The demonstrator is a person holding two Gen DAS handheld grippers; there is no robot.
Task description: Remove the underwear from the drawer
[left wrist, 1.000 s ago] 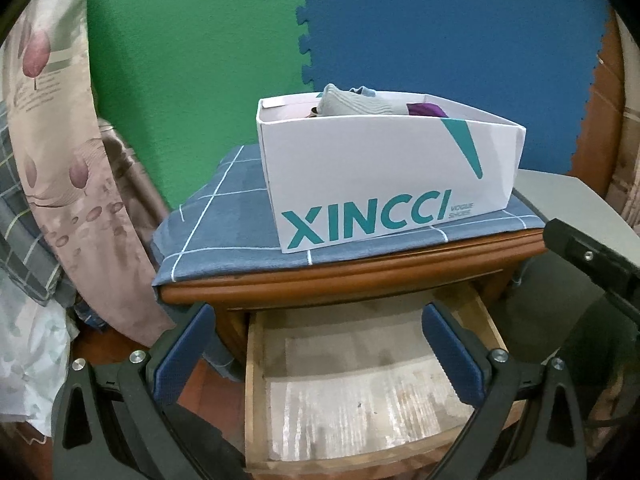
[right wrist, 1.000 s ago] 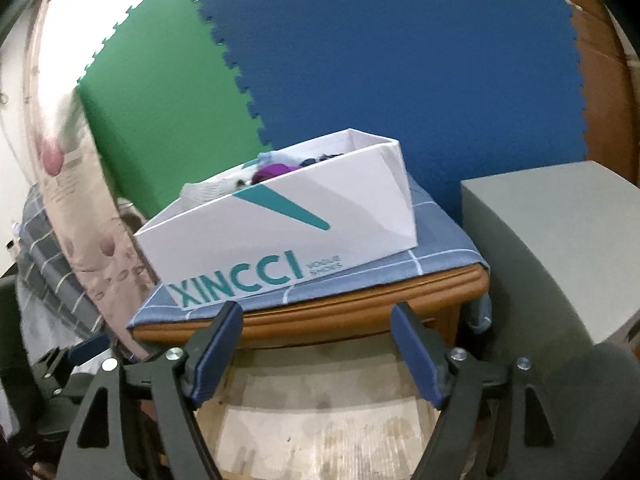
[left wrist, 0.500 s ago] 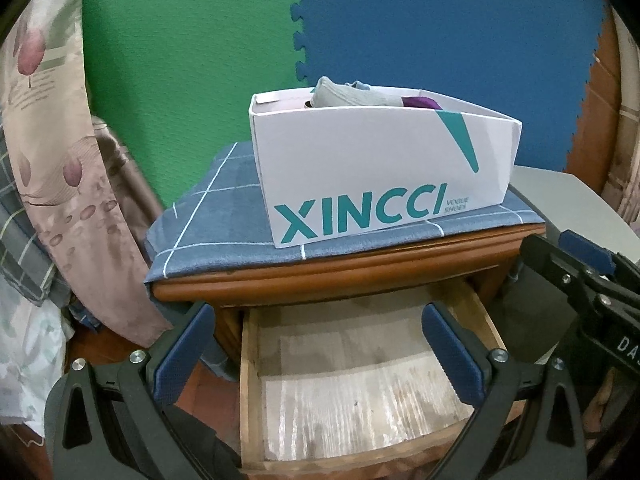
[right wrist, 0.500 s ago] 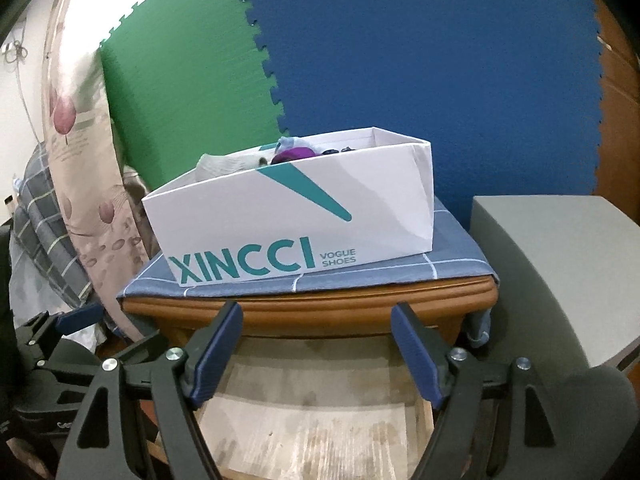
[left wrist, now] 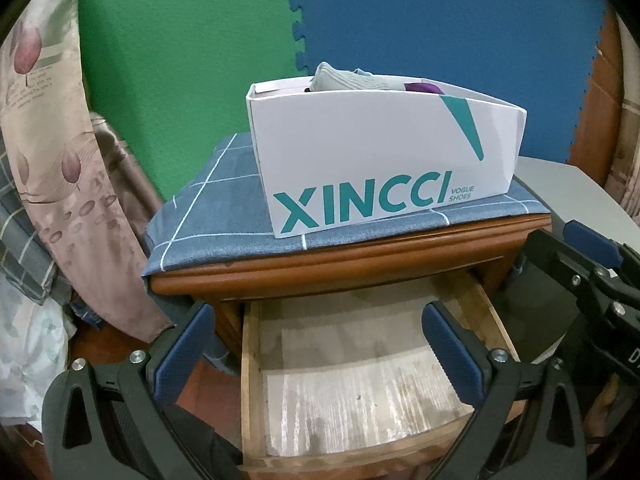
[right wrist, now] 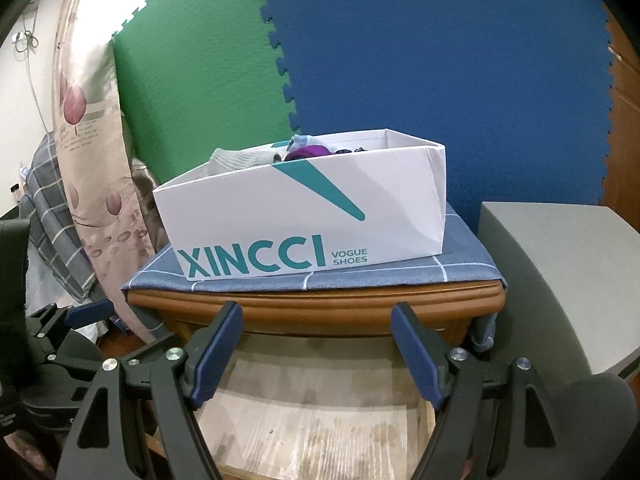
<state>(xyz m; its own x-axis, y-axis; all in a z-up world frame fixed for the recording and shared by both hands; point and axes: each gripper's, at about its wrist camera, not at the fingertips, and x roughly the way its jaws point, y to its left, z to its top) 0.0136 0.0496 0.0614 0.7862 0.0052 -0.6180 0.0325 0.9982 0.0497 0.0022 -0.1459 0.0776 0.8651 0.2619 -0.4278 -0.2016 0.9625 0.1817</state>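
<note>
The wooden drawer (left wrist: pixel 249 364) of the nightstand stands pulled out below both grippers; its paper-lined floor (left wrist: pixel 360 384) shows bare, with no garment visible in it. It also shows in the right wrist view (right wrist: pixel 312 420). A white XINCCI shoe box (left wrist: pixel 380 168) (right wrist: pixel 304 220) sits on the nightstand's blue checked cloth and holds folded grey (left wrist: pixel 348 80) and purple (left wrist: pixel 424 87) garments. My left gripper (left wrist: pixel 320 344) is open and empty over the drawer. My right gripper (right wrist: pixel 316 356) is open and empty in front of the nightstand edge; it also shows at the right of the left wrist view (left wrist: pixel 580 280).
A grey box-like unit (right wrist: pixel 560 280) stands right of the nightstand. A floral curtain (left wrist: pixel 60 160) and checked bedding (right wrist: pixel 52 220) hang at the left. Green and blue foam mats (left wrist: pixel 400 20) cover the wall behind.
Both grippers have drawn closer together and levelled; the right gripper has come further into the left wrist view. The drawer and box have not moved.
</note>
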